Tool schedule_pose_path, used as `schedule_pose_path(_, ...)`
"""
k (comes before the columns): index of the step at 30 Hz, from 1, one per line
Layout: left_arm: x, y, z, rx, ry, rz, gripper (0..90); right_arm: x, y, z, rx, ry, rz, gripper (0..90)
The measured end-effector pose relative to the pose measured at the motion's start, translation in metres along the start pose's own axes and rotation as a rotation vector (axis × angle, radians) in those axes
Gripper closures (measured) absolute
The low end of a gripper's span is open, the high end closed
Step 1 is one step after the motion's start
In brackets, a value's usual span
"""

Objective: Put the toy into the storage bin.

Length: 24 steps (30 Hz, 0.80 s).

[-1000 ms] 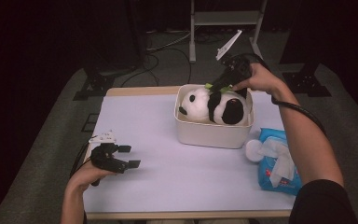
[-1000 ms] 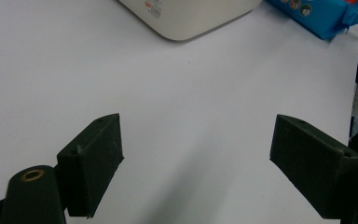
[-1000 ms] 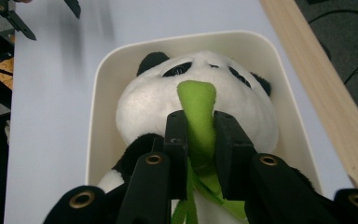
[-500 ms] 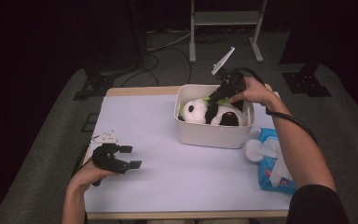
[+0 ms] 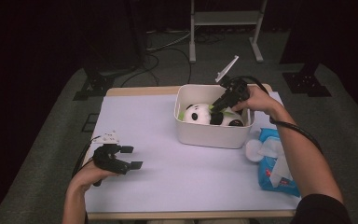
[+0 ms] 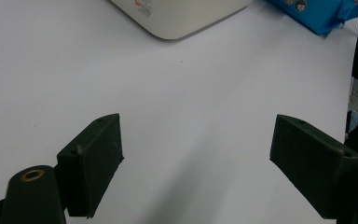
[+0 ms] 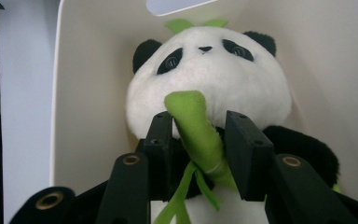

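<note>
At the near edge of the bench [image 5: 168, 186], the left tongs [image 5: 131, 157] rested low over the white surface in the person's left hand [image 5: 86, 175], jaws spread wide with nothing between them, pointed across the bare top toward the white bin [image 5: 212, 135]. A blue wipes pack [image 5: 275, 170] lay at the near right corner, just beside the bin.

Farther back, the panda plush [image 5: 200, 114] lay inside the bin, its head toward the left end and its black body toward the right. The right tongs [image 5: 216, 107] reached down into the bin from the far right, much the nearer of the two to the toy. In the right gripper view, the green bamboo stalk [image 7: 198, 128] on the panda's chest ran up between the right tongs' jaws [image 7: 199, 154], its long axis in line with them and its tip toward the panda's face [image 7: 205, 77]. Those jaws had just been opening; they stood close on either side of the stalk, the grip apparently slackened, as the toy sat on the bin floor. Any lift away looked to depend on the tongs drawing back along the stalk.
</note>
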<state>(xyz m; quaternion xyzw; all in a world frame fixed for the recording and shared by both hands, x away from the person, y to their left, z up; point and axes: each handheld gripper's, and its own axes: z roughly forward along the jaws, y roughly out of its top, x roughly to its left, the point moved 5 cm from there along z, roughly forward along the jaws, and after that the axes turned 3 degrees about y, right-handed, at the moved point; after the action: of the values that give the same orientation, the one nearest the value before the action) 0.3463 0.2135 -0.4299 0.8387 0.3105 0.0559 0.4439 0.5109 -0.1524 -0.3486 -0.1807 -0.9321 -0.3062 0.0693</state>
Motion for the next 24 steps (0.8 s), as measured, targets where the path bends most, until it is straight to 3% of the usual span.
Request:
schedule_pose_path(6, -0.002, 0.002, 0.002, 0.003, -0.003, 0.006, 16.0, 0.008, -0.006, -0.015, -0.055, 0.009, 0.003, 60.2)
schedule_pose_path(11, -0.003, 0.003, 0.002, 0.005, -0.004, 0.017, 16.0, 0.016, -0.010, -0.023, -0.063, 0.008, -0.001, 58.5)
schedule_pose_path(24, -0.005, 0.004, 0.001, 0.005, 0.003, 0.023, 16.0, 0.037, -0.029, -0.053, -0.152, -0.027, 0.003, 53.0)
